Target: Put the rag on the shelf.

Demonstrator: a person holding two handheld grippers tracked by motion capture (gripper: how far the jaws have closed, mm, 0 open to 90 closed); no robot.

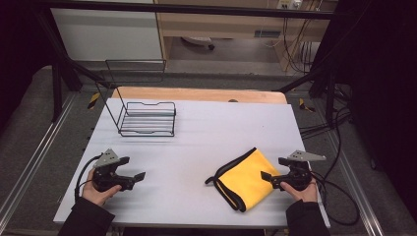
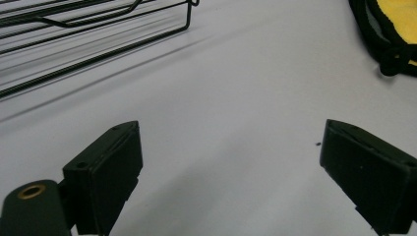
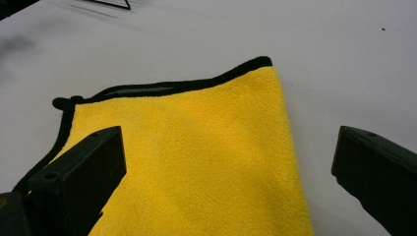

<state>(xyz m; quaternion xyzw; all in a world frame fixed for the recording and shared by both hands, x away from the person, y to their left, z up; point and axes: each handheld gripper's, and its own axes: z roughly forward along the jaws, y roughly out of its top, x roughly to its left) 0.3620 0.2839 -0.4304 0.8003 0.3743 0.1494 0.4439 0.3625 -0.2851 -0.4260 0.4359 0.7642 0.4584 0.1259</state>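
In the high view, a folded yellow cloth [image 1: 244, 179] with black trim lies near the front right corner of the table [image 1: 196, 128]. The right gripper [image 1: 268, 175] hovers at the cloth's right edge with its jaws spread wide and nothing between them. The left gripper [image 1: 136, 174] hangs near the front left corner, jaws also wide and empty, well apart from the cloth. A black wire rack [image 1: 147, 118] stands toward the far left corner.

In the left gripper view, both jaws stand wide over bare table, the wire rack [image 2: 93, 29] ahead and the cloth's black hem [image 2: 383, 39] at the far edge.

In the right gripper view, the wide jaws straddle the cloth [image 3: 196, 157], one over the fabric, the other over the table beyond its folded edge.

The work seems to be at the approach to the cloth, with no grip made. The next move likely calls for lowering the right gripper onto the folded edge and closing.
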